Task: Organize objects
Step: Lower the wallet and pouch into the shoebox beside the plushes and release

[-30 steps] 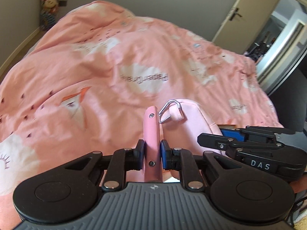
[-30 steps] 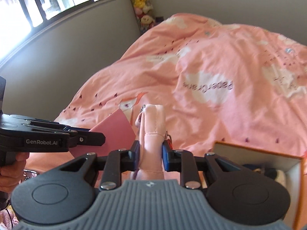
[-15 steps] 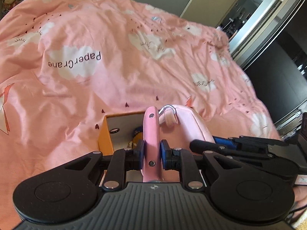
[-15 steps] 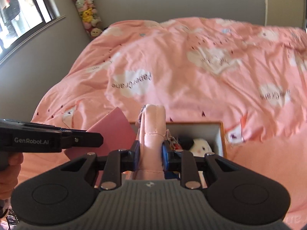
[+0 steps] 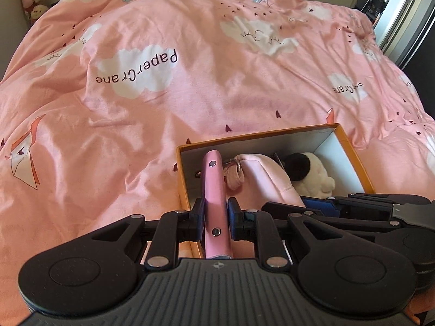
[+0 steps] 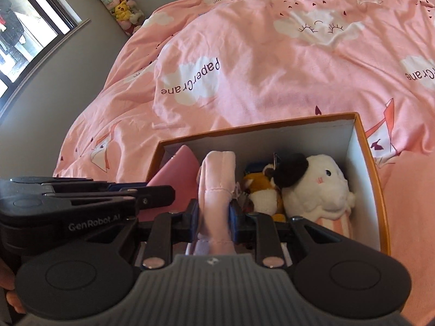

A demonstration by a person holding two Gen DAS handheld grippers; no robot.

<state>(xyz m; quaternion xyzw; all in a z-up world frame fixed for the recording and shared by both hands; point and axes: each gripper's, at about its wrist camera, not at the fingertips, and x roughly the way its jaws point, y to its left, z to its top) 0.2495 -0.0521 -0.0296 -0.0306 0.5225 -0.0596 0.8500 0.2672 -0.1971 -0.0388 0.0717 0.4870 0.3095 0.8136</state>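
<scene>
An open orange box (image 5: pixel 350 146) with white inner walls lies on the pink bed; it also shows in the right wrist view (image 6: pixel 378 179). My left gripper (image 5: pixel 216 214) is shut on a flat pink wallet (image 5: pixel 213 182), held edge-up over the box's left end. My right gripper (image 6: pixel 214 213) is shut on a soft pale pink pouch (image 6: pixel 217 182), held inside the box beside the wallet (image 6: pixel 176 174). The pouch (image 5: pixel 266 174) and its metal ring show in the left wrist view. A white plush (image 6: pixel 318 187) and a small orange plush (image 6: pixel 261 187) lie in the box.
A pink duvet (image 5: pixel 163 95) with cloud prints covers the bed around the box. Stuffed toys (image 6: pixel 119 2) hang at the far wall beside a window (image 6: pixel 24 32). A doorway (image 5: pixel 402 8) stands at the far right.
Both grippers have swung over the orange box and lowered, bringing the wallet and the pouch down into it. The box now sits directly under both grippers.
</scene>
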